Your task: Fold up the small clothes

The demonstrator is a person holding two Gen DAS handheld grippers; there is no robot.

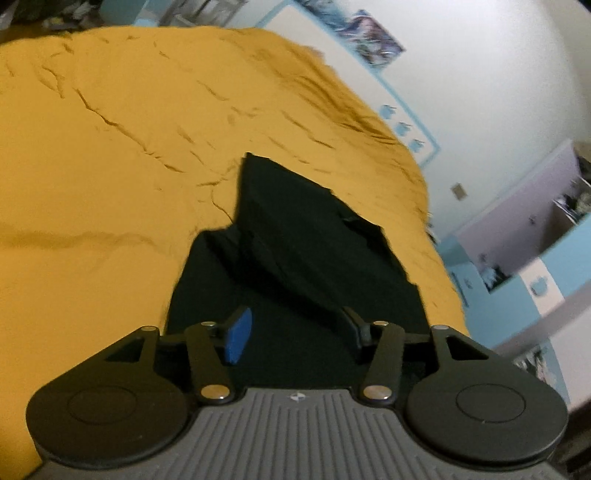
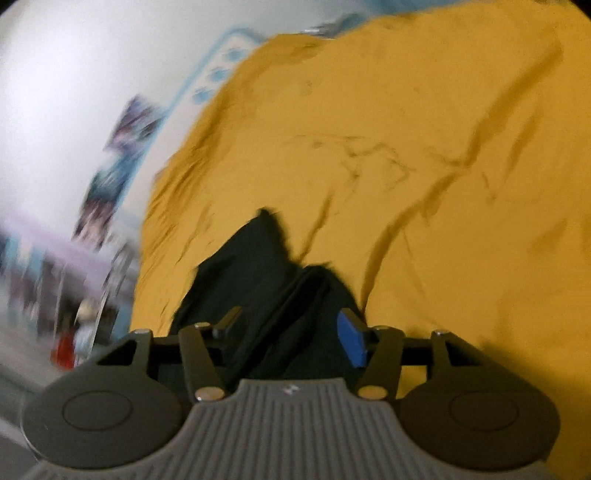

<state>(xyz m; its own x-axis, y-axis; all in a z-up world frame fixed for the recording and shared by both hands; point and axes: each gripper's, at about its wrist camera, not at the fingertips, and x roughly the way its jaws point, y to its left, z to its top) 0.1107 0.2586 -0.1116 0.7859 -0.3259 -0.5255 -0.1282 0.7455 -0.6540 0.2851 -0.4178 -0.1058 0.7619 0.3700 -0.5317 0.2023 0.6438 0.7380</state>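
A black garment (image 1: 295, 236) lies bunched on a mustard-yellow bedspread (image 1: 110, 147), seen from the left wrist camera with the cloth running from the centre of the view down to 6 o'clock, where it passes between the fingers of the left gripper (image 1: 295, 334). That gripper's jaws stand spread wide, a blue pad (image 1: 238, 336) showing on the finger at 7 o'clock and dark fabric filling the gap between them; whether the fingers touch the cloth cannot be told. A white wall with a pale blue border and a poster (image 1: 369, 33) rises at 1 o'clock, and a lilac and blue cabinet (image 1: 517, 229) stands at 3 o'clock.

From the blurred right wrist camera, the garment (image 2: 251, 273) comes to a peak just below centre and drops toward 6 o'clock into the right gripper (image 2: 291, 332), whose jaws are likewise spread, a fold of the black cloth lying between them. The bedspread (image 2: 406, 147) fills the view from 12 to 4 o'clock
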